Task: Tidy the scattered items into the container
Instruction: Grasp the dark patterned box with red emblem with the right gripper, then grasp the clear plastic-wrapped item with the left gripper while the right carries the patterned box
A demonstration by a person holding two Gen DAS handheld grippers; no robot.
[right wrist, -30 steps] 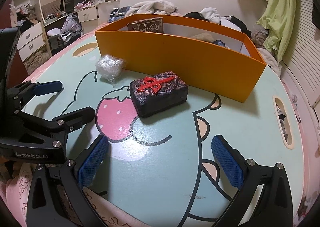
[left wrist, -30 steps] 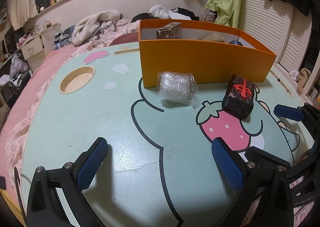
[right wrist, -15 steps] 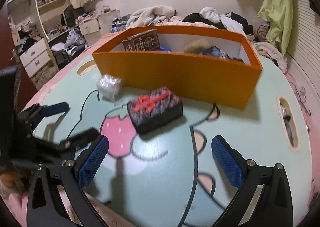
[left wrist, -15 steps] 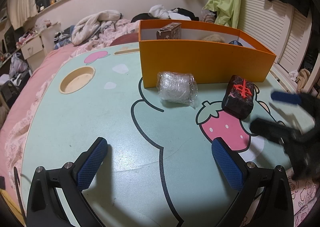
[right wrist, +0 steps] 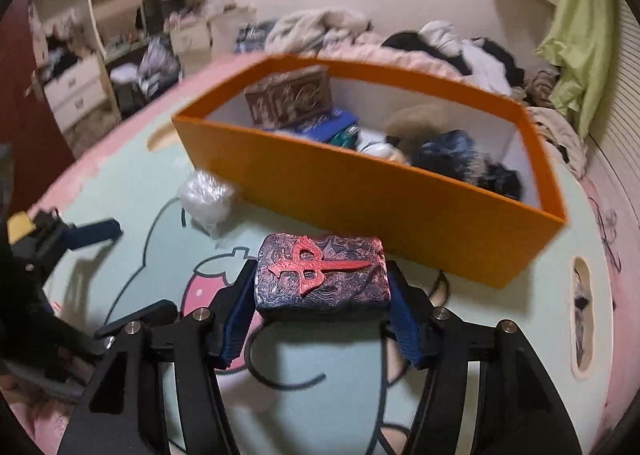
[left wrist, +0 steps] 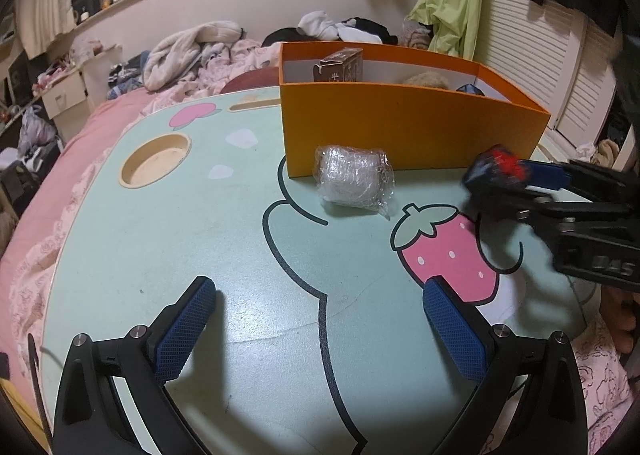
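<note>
Block (right wrist: 323, 278) between closing tongs (right wrist: 323, 329) (right)

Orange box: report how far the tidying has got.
Done: the orange box already holds a brown carton, a blue item and dark and beige soft things. In hand: the right gripper is closing its fingers on the dark block with the red emblem, just in front of the box. Left: the plastic-wrapped bundle on the table; the left gripper is open, empty.

right tool (right wrist: 322, 311) jaws closing, left tool (left wrist: 320, 329) spread wide
</note>
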